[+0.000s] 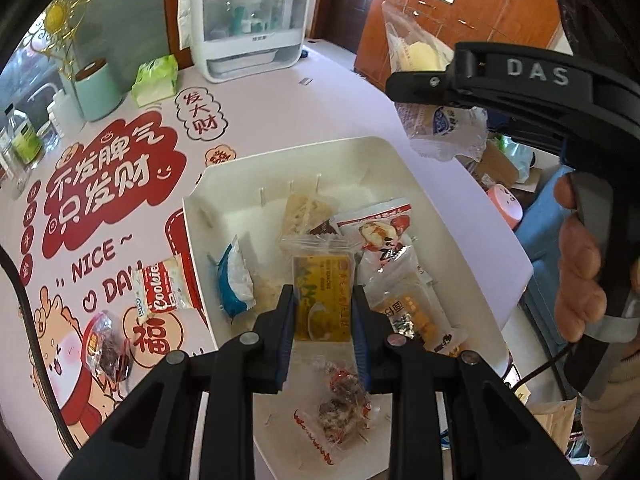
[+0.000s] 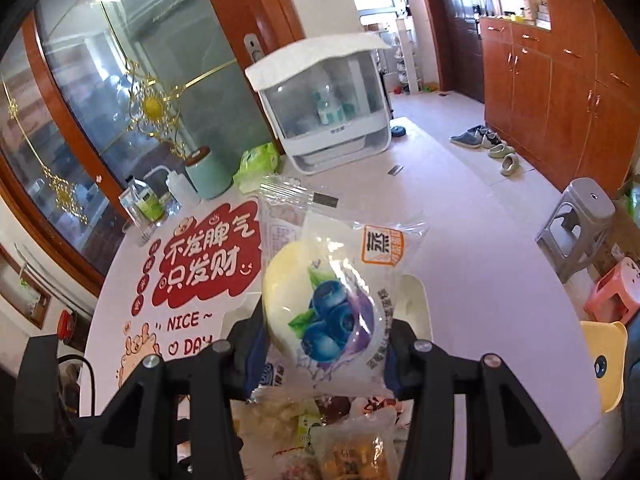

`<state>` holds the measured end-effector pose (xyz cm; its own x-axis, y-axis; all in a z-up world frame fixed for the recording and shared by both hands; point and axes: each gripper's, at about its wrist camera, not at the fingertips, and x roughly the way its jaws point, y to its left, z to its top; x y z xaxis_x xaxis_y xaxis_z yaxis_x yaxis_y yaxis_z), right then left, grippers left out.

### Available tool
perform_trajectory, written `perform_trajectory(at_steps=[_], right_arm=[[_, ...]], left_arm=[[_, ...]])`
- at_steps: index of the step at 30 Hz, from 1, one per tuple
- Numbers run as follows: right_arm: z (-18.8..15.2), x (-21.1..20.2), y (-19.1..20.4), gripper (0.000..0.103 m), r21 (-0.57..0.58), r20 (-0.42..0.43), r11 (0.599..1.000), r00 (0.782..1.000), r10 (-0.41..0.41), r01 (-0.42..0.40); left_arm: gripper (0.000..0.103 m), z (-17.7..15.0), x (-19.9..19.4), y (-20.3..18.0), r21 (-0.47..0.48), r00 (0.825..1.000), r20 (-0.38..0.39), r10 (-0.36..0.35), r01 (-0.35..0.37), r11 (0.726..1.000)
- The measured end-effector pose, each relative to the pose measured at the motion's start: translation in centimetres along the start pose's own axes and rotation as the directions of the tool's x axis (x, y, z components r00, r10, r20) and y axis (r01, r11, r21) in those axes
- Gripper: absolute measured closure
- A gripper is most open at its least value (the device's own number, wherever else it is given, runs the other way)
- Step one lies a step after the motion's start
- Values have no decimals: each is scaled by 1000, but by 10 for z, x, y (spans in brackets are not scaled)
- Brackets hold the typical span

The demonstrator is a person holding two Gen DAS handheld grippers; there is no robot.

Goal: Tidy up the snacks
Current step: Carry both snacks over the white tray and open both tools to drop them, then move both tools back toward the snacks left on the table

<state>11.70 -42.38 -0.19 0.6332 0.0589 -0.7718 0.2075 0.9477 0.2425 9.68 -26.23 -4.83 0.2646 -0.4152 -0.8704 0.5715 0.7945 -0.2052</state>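
Note:
A white bin (image 1: 452, 216) on the table holds several wrapped snacks. My left gripper (image 1: 323, 312) is over the bin, its jaws closed on a yellow snack packet (image 1: 323, 284). My right gripper (image 2: 326, 350) is shut on a blueberry bun packet (image 2: 328, 300), held in the air above the bin; the packet also shows in the left wrist view (image 1: 416, 56) at upper right. A Cookies packet (image 1: 162, 290) and a dark candy packet (image 1: 106, 348) lie on the table left of the bin.
A white cabinet box (image 1: 244, 20) stands at the table's back. A mint cylinder (image 1: 98, 90), a green tissue pack (image 1: 156, 78) and bottles (image 1: 24, 136) sit at back left. Stools (image 2: 576, 224) and shoes (image 2: 484, 144) are on the floor to the right.

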Motion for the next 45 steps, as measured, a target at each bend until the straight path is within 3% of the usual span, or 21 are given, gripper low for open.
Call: perform_trajectory(at_steps=[3, 7, 8, 27, 45], right_arm=[[-2, 15, -3, 53, 2, -39, 1000, 999, -21, 21], [-5, 29, -7, 51, 13, -88, 999, 996, -32, 33], [-5, 29, -8, 50, 19, -89, 999, 996, -27, 29], [-13, 5, -10, 48, 77, -43, 997, 999, -23, 26], [-49, -15, 41, 48, 83, -60, 996, 998, -11, 16]], left_arm=[[74, -2, 4, 0, -3, 1000, -17, 21, -21, 1000], [30, -3, 4, 3, -22, 999, -7, 50, -50, 999], [27, -3, 2, 4, -25, 999, 3, 52, -52, 998], [26, -10, -19, 21, -30, 997, -1, 76, -76, 997], [26, -39, -73, 69, -27, 991, 37, 129, -128, 991]])
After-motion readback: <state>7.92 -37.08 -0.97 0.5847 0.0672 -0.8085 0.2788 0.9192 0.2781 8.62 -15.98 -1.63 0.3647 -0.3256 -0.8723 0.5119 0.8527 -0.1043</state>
